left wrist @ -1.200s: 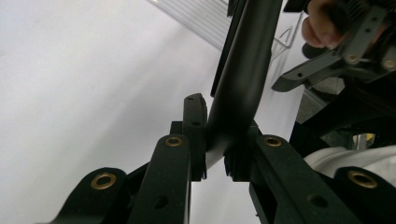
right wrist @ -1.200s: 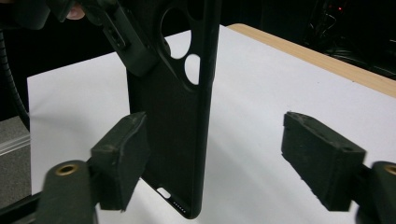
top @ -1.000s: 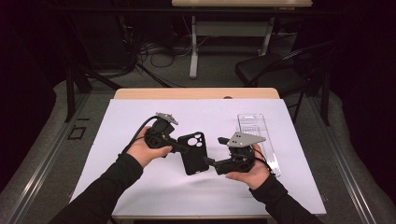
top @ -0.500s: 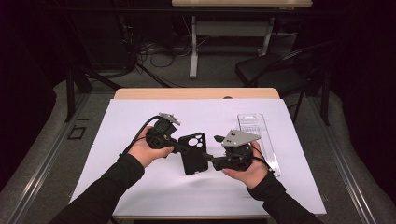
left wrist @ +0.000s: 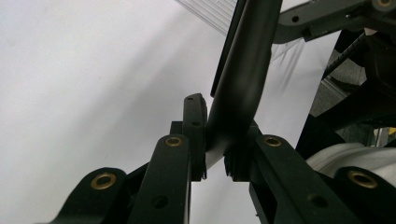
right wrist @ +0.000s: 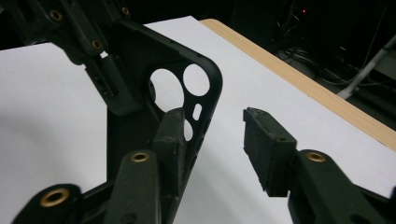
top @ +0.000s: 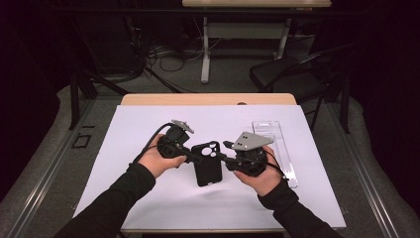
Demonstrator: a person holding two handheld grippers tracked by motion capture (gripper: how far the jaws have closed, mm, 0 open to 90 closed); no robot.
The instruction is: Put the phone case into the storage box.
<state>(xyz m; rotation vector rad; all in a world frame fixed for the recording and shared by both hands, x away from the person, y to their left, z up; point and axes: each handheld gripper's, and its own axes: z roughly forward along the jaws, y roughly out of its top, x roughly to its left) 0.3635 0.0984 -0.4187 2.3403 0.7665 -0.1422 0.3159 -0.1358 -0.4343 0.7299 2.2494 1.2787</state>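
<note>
L hand-held gripper (top: 194,157) clamps phone case (top: 206,163) (edge-on); R hand-held gripper (top: 224,159) closing, pads apart.

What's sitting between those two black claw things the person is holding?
A black phone case, seen in the high view. The left gripper is clamped on its left edge; the right gripper reaches its other edge, jaws just been closing around it, one pad still apart in the right gripper view.

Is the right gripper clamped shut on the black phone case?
No: in the right gripper view, one pad stands clear of the phone case, with white table showing between.
</note>
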